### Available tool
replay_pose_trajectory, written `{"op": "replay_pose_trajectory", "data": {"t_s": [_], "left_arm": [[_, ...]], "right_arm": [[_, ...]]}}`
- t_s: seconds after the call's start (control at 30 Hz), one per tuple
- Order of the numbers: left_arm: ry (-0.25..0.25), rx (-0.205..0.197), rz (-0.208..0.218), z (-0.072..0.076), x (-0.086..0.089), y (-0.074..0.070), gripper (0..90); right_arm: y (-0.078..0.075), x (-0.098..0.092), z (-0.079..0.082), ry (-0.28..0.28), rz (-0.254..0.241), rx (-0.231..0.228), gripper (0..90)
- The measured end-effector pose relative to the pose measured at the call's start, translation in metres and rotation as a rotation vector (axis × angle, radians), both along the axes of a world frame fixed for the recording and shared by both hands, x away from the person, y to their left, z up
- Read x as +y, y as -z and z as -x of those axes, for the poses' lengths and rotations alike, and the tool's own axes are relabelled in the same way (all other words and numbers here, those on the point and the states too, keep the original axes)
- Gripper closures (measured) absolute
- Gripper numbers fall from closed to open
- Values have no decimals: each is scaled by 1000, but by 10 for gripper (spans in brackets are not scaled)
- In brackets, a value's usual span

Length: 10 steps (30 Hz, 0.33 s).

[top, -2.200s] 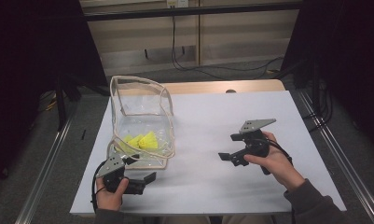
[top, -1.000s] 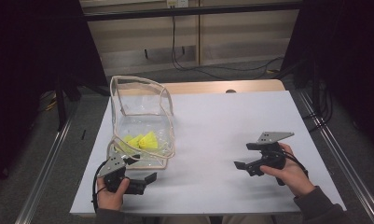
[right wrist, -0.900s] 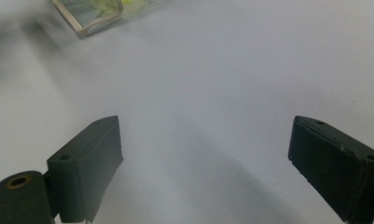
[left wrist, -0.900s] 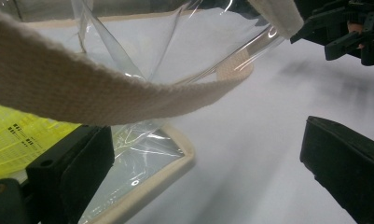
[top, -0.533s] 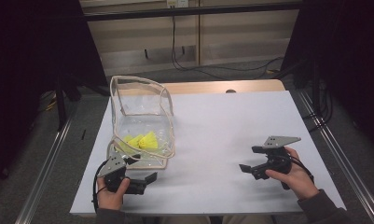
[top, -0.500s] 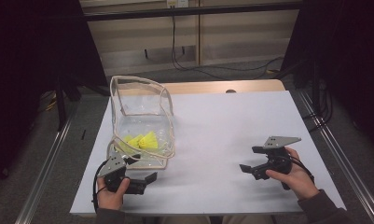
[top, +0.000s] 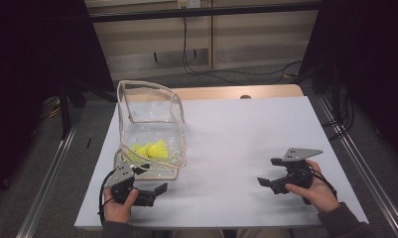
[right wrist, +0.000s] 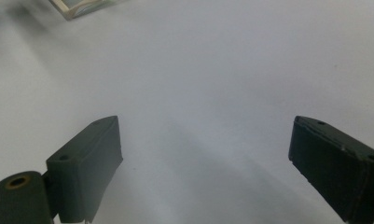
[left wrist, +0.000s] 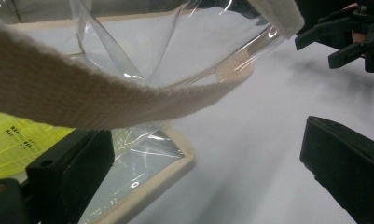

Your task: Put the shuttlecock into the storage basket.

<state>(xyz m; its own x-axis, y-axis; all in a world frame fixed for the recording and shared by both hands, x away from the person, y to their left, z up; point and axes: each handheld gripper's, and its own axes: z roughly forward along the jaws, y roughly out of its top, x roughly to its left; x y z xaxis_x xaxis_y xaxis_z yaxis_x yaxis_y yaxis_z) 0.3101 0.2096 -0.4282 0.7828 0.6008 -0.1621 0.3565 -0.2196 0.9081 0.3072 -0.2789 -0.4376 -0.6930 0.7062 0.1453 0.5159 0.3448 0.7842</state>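
Clear pouch [top: 152,124] – woven cream trim

The left gripper [top: 146,191] sits low at the near left, jaws spread wide. The right gripper [top: 272,173] rests at the near right, jaws likewise wide apart, pointing left.

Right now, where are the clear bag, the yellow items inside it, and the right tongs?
clear bag [top: 149,106]: high view, on its upright clear wall.
yellow items [top: 156,149]: high view, on the middle of the yellow pile inside the bag.
right tongs [top: 270,172]: high view, midway between the open tips.
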Motion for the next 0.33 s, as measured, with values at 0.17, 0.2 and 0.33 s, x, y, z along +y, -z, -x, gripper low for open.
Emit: {"op": "replay_pose_trajectory", "data": {"t_s": [0.17, 0.2, 0.33], "left_arm": [[5, 0, -6, 0, 0, 0, 28], [4, 0, -6, 0, 0, 0, 28], [1, 4, -5, 0, 0, 1, 28]], "right_arm": [[0, -3, 1, 4, -3, -7, 89], [0, -4, 2, 4, -3, -10, 89], [0, -5, 2, 3, -10, -16, 87]]}}
